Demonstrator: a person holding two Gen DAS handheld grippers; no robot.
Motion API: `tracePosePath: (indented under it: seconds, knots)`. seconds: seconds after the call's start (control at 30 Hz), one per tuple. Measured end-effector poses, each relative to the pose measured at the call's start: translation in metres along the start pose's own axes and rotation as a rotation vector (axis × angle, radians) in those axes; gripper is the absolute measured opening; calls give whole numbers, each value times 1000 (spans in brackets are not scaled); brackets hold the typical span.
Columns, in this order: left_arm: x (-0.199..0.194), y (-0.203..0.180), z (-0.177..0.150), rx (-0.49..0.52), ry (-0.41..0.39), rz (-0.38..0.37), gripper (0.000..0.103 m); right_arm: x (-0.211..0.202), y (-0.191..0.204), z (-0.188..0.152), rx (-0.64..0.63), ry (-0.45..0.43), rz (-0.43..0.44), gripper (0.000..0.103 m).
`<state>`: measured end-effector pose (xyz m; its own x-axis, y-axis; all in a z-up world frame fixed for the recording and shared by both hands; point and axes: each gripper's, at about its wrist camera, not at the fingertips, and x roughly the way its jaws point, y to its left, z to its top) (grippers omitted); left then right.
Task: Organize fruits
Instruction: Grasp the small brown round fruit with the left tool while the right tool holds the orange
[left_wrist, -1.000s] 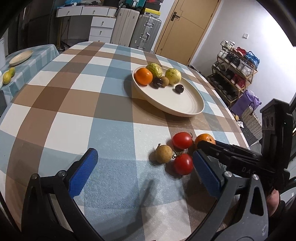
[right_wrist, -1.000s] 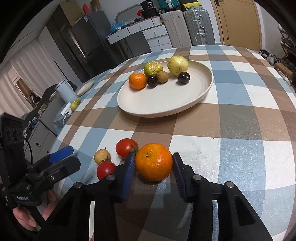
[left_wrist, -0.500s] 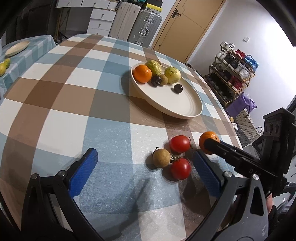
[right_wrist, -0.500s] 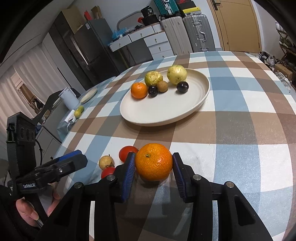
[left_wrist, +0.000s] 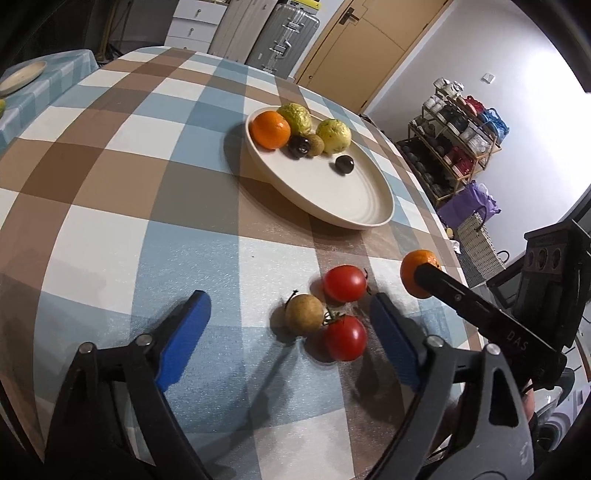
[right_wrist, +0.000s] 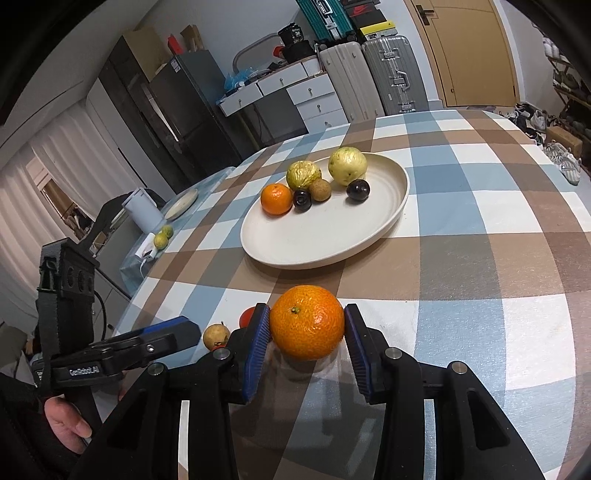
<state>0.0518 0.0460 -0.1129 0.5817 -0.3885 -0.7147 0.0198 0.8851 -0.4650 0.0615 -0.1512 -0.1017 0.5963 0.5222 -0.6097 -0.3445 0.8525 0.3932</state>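
In the right wrist view, the right gripper (right_wrist: 307, 345) arm hides most of the red tomato (right_wrist: 246, 317). In the left wrist view, a black finger (left_wrist: 443, 284) covers part of the held orange (left_wrist: 413, 267). Shelf (left_wrist: 458, 136) items are too small to identify.

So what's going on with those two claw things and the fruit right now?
Right gripper shut on orange. Left gripper open, jaws just closing around brown fruit and tomato. Plate ahead, path unobstructed.
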Motion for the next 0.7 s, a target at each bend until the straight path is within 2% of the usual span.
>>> tracePosePath:
  seconds: [0.17,0.2,0.4,0.5,0.7]
  knots:
    - [5,-1,1,0,30,-15,52,-1,-1,0,3,-5,1,42]
    - [7,0,2,-6,45,-24,43,-1,-1,0,5,-5,3,42]
    - [9,-7,-1,26,53,-19,21,-1,-1,1,6,-9,5,42]
    - [9,-15,-2,67,48,-13,19,-1,-1,2,7,-8,5,42]
    - [7,-12,-1,73,45,-37,18,-1,-1,2,6,-9,7,42]
